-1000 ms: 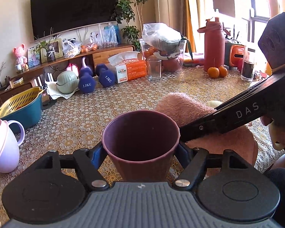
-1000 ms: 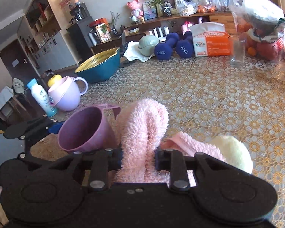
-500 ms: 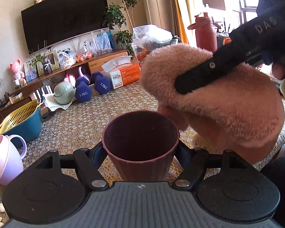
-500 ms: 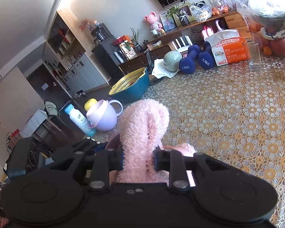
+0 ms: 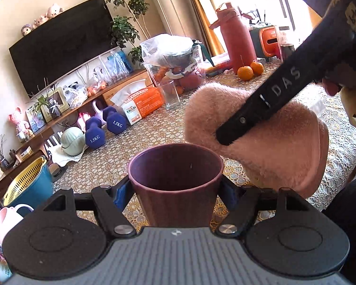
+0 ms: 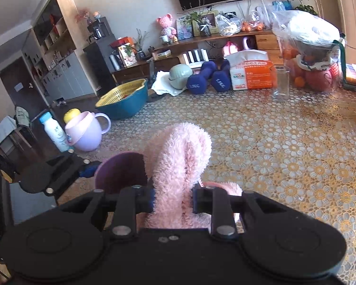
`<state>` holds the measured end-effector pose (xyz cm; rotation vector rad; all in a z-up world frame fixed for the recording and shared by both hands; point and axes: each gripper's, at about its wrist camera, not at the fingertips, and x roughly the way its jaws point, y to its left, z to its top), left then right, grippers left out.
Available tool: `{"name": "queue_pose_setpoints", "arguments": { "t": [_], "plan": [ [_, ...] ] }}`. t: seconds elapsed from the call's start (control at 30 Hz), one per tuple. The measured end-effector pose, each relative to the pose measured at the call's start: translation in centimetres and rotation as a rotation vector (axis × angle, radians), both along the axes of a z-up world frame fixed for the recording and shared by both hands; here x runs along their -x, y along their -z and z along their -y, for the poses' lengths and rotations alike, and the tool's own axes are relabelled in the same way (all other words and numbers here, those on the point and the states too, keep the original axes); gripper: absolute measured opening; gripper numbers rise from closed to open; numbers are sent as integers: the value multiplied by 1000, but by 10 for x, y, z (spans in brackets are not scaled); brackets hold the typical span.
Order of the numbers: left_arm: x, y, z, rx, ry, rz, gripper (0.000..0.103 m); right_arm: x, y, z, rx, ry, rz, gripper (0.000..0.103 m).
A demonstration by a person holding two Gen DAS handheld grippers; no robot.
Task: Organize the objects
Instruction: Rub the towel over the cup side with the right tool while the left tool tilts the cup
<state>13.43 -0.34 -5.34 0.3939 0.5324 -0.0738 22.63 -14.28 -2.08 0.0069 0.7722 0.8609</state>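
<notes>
While the left gripper (image 5: 175,187) pinches the purple cup (image 5: 175,180) by its sides at the bottom centre of the left view, mouth up and empty, the cup has kept that same place in the frame over the last second. To its right, the pink slipper (image 5: 256,140) has changed most: a second ago it lay on the desk (image 5: 154,128) behind the cup, and now it hangs in the air at centre right, just above and beside the rim, clamped by the right gripper (image 6: 172,196), whose dark finger (image 5: 261,109) crosses the fleece. In the right view the slipper fills the lower centre, squeezed between both fingers, with the cup's mouth just left of it and the left gripper beyond at the lower left edge. Compared with half a second ago the slipper sits a little lower and closer to the cup. I judge that both things are now lifted and being brought together or carried off for sorting; whether the slipper touches the cup I cannot tell. Further right, oranges (image 5: 249,70) lie well apart.
</notes>
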Motion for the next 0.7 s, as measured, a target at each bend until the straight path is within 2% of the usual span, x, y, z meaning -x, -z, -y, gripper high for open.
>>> {"name": "queue_pose_setpoints", "arguments": {
  "t": [0.1,0.2,0.27,0.4,0.47,0.57,0.7],
  "plan": [
    [-5,0,-1,14,8,-8,74,-8,14,3,60,33,-14,25],
    [-13,-1,4,4,2,-19,74,-12,16,6,100,79,10,25],
    [-16,-1,8,1,9,-24,74,-11,6,14,77,93,26,25],
    [-23,1,20,-23,35,-30,74,2,-19,19,32,37,82,25],
    [-25,1,23,-18,46,-33,74,7,-22,13,34,-3,91,25],
    [-25,3,25,-29,62,-35,74,6,-11,1,102,-21,96,25],
    [-22,5,20,-17,73,-29,74,-6,4,2,123,27,65,25]
  ]
}}
